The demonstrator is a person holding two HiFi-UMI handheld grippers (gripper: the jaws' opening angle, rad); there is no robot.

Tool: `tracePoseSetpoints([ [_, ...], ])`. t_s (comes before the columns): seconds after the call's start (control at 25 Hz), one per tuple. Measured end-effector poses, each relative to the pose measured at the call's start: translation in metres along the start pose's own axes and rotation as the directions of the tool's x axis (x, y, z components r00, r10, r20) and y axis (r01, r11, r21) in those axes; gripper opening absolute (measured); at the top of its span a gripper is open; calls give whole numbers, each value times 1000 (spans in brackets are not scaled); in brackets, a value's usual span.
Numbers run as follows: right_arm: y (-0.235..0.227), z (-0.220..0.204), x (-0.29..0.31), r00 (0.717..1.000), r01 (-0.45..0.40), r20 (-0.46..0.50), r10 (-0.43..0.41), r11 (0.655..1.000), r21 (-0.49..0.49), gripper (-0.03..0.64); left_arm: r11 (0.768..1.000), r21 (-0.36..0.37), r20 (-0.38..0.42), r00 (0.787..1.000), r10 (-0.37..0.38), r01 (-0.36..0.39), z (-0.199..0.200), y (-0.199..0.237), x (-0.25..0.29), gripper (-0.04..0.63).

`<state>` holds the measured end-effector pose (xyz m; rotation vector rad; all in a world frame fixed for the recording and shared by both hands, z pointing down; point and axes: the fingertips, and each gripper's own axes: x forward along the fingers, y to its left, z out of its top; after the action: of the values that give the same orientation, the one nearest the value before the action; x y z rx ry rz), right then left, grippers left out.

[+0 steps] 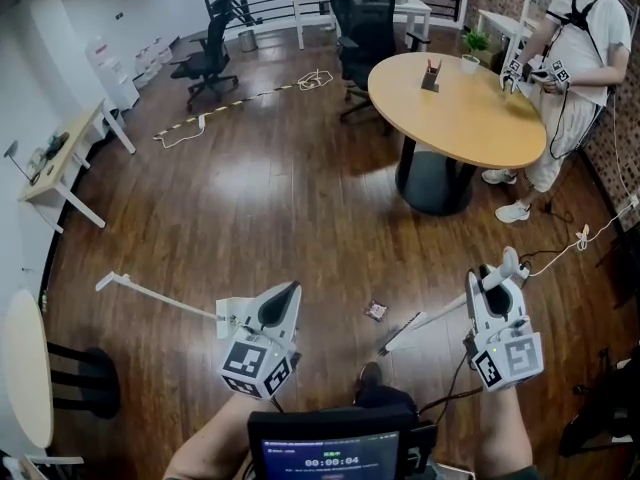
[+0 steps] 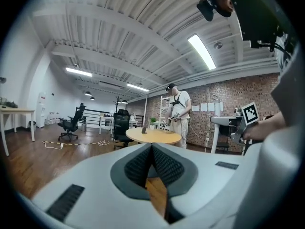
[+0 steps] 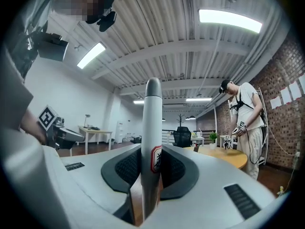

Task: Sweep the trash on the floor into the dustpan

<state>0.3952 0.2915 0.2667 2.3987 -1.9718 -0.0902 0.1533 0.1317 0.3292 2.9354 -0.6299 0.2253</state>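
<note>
Your R gripper [image 1: 488,280] is clenched on a white pole [image 1: 430,320]. In the right gripper view the pole [image 3: 153,118] stands upright btw the two dark pads, both pressed against it, w/ a red-edged label [image 3: 156,159] at pad height. From the head view the pole's rounded top pokes out past the jaws, and the rest slants down and to the left, w/ its lower end by the floor near your shoe [image 1: 369,373]. What's on that lower end: can't tell.

Your L gripper [image 1: 287,293] grasps nothing. In the left gripper view its pads meet at the tips, and only wood floor shows in the gap below them. A second white rod [image 1: 150,295] lies across the floor [image 1: 260,188] to the L. Its far end is bent, its near end is hidden behind the L gripper, and whether they touch can't be told.

The trash [image 1: 375,310], a small crumpled scrap, sits on the floor btw the two grippers. It's just L of the pole's lower part and apart from both jaws.

Further off are a round wooden table [image 1: 455,108], a person [image 1: 580,48] standing at its R side, black office chairs [image 1: 365,23] and a loose cable [image 1: 240,98] on the floor.
</note>
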Motion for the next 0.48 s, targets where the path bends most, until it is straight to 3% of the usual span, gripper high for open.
tracePoseSetpoints([
  [0.16, -32, -21, 28, 998, -55, -7, 55, 998, 10, 98, 997, 49, -40, 997, -61, 62, -4, -14, 64, 8],
  [0.48, -76, -100, 74, 994, -9, -108, 10, 1000, 9, 97, 973, 55, -104, 970, -220, 226, -42, -26, 162, 8],
])
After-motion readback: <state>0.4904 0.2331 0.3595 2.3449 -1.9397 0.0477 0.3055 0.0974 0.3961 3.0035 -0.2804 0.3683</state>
